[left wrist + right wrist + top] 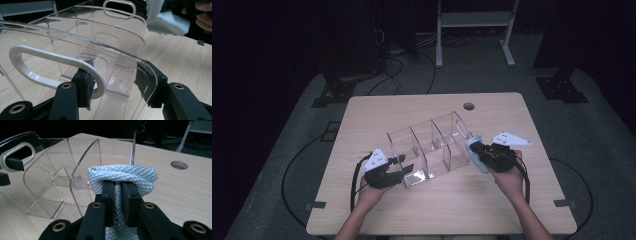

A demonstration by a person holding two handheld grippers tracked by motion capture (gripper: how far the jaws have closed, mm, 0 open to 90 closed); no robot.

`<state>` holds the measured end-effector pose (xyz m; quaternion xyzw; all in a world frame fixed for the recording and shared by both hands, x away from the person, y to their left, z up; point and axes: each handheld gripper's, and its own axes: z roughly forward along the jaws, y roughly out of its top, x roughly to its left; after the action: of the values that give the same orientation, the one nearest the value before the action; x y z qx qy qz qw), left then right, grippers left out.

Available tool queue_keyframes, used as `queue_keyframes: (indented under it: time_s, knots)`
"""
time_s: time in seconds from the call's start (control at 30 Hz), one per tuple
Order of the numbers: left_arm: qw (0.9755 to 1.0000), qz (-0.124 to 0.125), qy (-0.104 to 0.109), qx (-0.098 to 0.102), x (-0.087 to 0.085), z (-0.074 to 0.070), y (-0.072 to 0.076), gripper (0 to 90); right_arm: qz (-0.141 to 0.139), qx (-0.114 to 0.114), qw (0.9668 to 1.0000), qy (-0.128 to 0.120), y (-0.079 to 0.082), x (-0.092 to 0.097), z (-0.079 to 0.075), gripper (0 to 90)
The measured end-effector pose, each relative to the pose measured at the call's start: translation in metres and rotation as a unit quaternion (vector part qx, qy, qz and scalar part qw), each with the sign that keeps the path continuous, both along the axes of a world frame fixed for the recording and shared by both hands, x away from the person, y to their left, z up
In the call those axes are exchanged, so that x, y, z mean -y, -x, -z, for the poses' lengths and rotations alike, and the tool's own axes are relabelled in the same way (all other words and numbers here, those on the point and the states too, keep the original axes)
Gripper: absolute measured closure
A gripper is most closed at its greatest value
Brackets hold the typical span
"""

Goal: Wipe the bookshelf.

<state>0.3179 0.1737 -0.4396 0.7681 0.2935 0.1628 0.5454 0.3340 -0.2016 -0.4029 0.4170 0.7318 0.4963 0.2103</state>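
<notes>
A clear plastic organizer [432,145] with several compartments lies tilted on the wooden table [437,210]. My left gripper [406,168] is shut on its near end wall, beside the white-rimmed handle slot [50,57]; in the left gripper view [116,82] the pads press the clear walls from both sides. My right gripper [478,152] is at the organizer's far right end, shut on a folded pale blue-grey cloth [122,176]. The cloth [474,149] bulges out past the right gripper's [117,192] fingertips. It hangs close to the organizer's [55,177] open side.
A round cable hole [469,106] sits near the table's far edge. Dark floor with cables and a white frame stand [472,30] lie beyond the table. Bare wood stretches in front of the organizer and to its right.
</notes>
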Motion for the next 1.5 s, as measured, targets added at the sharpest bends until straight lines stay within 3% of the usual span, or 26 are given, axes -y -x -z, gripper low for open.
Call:
queue_keyframes:
  time_s: [0.1, 0.23, 0.33, 0.47, 0.57, 0.63, 0.77, 0.83, 1.03, 1.2, 1.5]
  knots:
    - [1.0, 0.001, -0.001, 0.001, 0.0, 0.0, 0.0, 48.5, 0.001, -0.004, 1.0, -0.002, -0.004, 0.0, -0.001, 80.9]
    - [1.0, 0.0, 0.0, 0.001, 0.001, 0.0, 0.0, 48.5, 0.0, -0.012, 0.9999, 0.002, -0.002, -0.001, 0.012, 81.1]
    - [1.0, -0.001, -0.001, 0.0, 0.001, 0.0, 0.001, 48.5, 0.001, -0.029, 0.9996, 0.005, -0.003, -0.001, 0.026, 81.1]
    - [1.0, -0.001, -0.003, 0.001, 0.002, 0.0, 0.001, 48.5, 0.0, -0.07, 0.9973, 0.022, -0.01, -0.003, 0.058, 81.1]
    - [1.0, -0.001, -0.005, 0.002, 0.002, 0.0, 0.001, 48.5, 0.001, -0.089, 0.9957, 0.025, -0.013, -0.004, 0.07, 81.1]
    - [1.0, 0.0, -0.006, 0.002, 0.002, 0.0, 0.001, 48.4, 0.002, -0.088, 0.9958, 0.023, -0.013, -0.005, 0.068, 81.0]
    - [0.9999, 0.001, -0.009, 0.004, 0.002, 0.0, 0.001, 48.3, 0.001, -0.059, 0.9982, 0.008, -0.008, -0.003, 0.051, 81.0]
    - [1.0, 0.0, -0.009, 0.003, 0.002, 0.0, 0.002, 48.3, 0.0, -0.06, 0.9982, 0.007, -0.009, -0.003, 0.052, 81.0]
    - [0.9999, -0.001, -0.012, 0.003, 0.004, 0.0, 0.002, 48.1, 0.005, -0.11, 0.9938, 0.014, -0.018, -0.003, 0.078, 81.2]
    - [1.0, 0.0, -0.006, 0.003, 0.005, 0.001, 0.002, 48.1, -0.01, -0.079, 0.9968, -0.009, -0.006, -0.006, 0.059, 81.2]
    - [0.9999, 0.0, -0.01, 0.004, 0.005, 0.0, 0.003, 48.2, -0.062, -0.033, 0.9972, -0.023, 0.014, -0.04, 0.028, 81.0]
